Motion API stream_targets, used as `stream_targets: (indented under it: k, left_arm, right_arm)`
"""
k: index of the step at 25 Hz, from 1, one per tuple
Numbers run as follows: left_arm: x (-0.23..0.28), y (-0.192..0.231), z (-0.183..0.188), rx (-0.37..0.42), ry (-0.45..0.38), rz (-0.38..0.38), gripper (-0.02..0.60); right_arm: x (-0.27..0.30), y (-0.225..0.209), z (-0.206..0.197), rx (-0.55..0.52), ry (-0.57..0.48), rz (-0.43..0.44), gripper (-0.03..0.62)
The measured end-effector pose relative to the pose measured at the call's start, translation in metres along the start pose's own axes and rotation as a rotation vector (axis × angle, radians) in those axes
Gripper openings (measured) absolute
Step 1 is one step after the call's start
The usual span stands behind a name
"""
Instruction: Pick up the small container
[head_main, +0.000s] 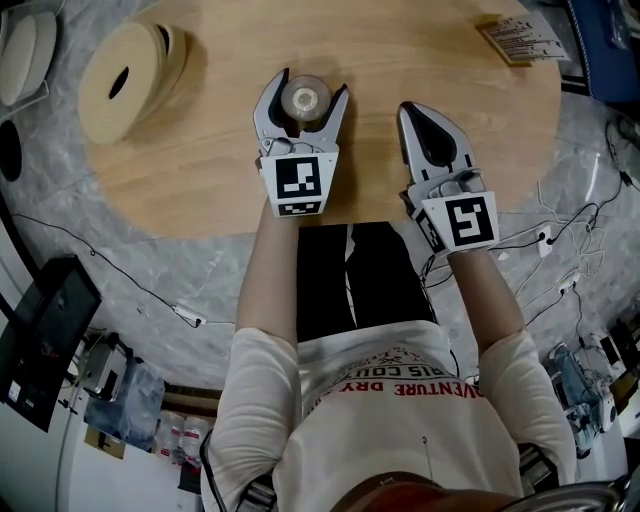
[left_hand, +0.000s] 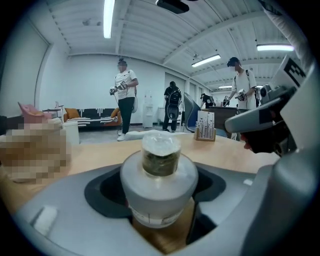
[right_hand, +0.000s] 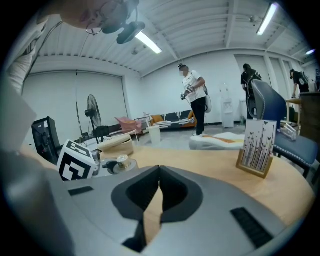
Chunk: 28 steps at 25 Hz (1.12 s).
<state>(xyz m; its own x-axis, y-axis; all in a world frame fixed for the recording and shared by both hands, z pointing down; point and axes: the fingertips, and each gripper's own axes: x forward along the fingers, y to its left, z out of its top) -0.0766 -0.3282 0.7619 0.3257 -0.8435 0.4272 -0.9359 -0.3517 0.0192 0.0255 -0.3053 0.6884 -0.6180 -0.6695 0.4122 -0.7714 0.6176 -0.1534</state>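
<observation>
The small container (head_main: 305, 97), a squat white jar with a clear lid over brownish contents, stands on the round wooden table (head_main: 200, 170). My left gripper (head_main: 312, 88) reaches over the table with a jaw on either side of it. In the left gripper view the small container (left_hand: 159, 185) fills the gap, and the dark pads (left_hand: 107, 192) lie against its white body. My right gripper (head_main: 408, 108) rests just to the right, jaws together with nothing between them. The right gripper view shows this gripper (right_hand: 160, 169) closed over bare wood.
A large beige tape roll (head_main: 125, 68) lies at the table's far left. A card stand (head_main: 520, 38) stands at the far right, also in the right gripper view (right_hand: 257, 148). Cables (head_main: 560, 240) trail over the grey floor. People stand in the room (left_hand: 124, 97).
</observation>
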Motion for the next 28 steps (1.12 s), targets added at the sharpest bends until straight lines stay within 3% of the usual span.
stream_targets:
  k: [12, 28]
  left_arm:
    - [-0.041, -0.026, 0.022, 0.072, 0.078, -0.102, 0.342]
    - [-0.152, -0.037, 0.226, 0.105, -0.076, -0.138, 0.342]
  right_arm:
    - [-0.028, 0.011, 0.047, 0.005, 0.033, -0.002, 0.008]
    - [-0.089, 0.056, 0.205, -0.036, -0.031, 0.03, 0.008]
